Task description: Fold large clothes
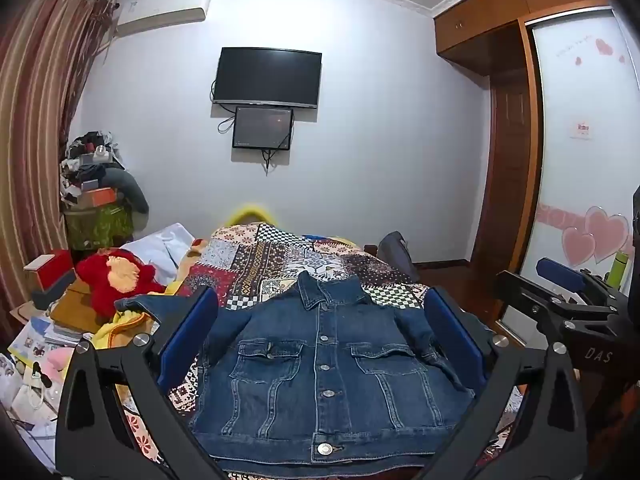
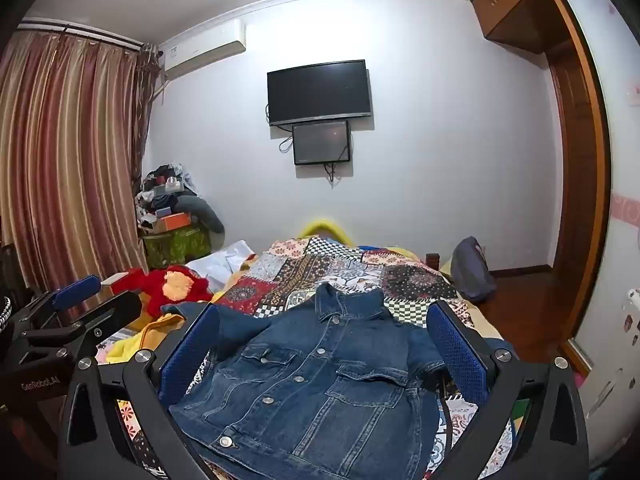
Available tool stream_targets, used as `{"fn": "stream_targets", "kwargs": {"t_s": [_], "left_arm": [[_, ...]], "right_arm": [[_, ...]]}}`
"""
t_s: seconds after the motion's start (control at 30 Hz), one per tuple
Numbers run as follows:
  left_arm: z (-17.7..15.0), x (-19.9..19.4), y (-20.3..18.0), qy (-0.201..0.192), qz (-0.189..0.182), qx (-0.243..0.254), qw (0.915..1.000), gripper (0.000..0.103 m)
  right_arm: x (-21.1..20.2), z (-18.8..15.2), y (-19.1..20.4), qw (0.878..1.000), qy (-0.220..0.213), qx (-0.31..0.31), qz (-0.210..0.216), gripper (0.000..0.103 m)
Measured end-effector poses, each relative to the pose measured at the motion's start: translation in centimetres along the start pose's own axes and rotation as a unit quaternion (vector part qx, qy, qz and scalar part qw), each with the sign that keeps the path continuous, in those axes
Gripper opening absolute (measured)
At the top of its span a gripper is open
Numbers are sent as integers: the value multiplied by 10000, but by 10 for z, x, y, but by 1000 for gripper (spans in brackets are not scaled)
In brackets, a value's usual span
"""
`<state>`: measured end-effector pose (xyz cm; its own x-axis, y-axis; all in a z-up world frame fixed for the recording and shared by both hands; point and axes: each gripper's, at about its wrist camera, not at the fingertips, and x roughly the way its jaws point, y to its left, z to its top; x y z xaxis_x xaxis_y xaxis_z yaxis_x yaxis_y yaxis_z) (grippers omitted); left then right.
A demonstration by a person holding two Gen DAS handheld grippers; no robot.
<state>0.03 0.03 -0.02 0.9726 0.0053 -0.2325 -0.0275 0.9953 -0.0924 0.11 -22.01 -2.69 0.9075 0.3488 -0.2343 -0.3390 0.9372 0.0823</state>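
Observation:
A blue denim jacket (image 1: 324,376) lies face up and buttoned on the patchwork bedspread (image 1: 280,256), collar toward the far wall, its left sleeve stretched out to the left. It also shows in the right wrist view (image 2: 312,384). My left gripper (image 1: 320,320) is open and empty, held above the jacket's near half with the blue pads either side of it. My right gripper (image 2: 320,328) is open and empty too, held over the jacket a little to the right. The right gripper also shows in the left wrist view (image 1: 568,296), at the right edge.
A red plush toy (image 1: 116,276) and yellow cloth (image 1: 120,328) lie left of the jacket, with books and boxes (image 1: 44,320) beyond. A grey bag (image 2: 472,268) sits at the bed's right side. A wardrobe (image 1: 508,160) stands at right, a TV (image 1: 268,76) on the far wall.

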Motion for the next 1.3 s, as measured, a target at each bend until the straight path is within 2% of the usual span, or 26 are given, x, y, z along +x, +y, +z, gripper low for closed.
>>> {"fn": "stream_targets", "kwargs": {"t_s": [0.33,0.37,0.6,1.3], "left_arm": [[-3,-5,6,50,7,-180,9998,103],[-4,5,8,134,42,-205,9997,103],[-5,8,12,209,53,-299,9993,103],[-5,9,13,217,52,-250,9994,103]], "right_arm": [[3,-1,1,9999,158,30,0,103],[2,-1,2,9999,166,38,-3,103],[8,-5,0,9998,205,44,11,103],[9,-6,-3,9998,186,80,8,103]]}}
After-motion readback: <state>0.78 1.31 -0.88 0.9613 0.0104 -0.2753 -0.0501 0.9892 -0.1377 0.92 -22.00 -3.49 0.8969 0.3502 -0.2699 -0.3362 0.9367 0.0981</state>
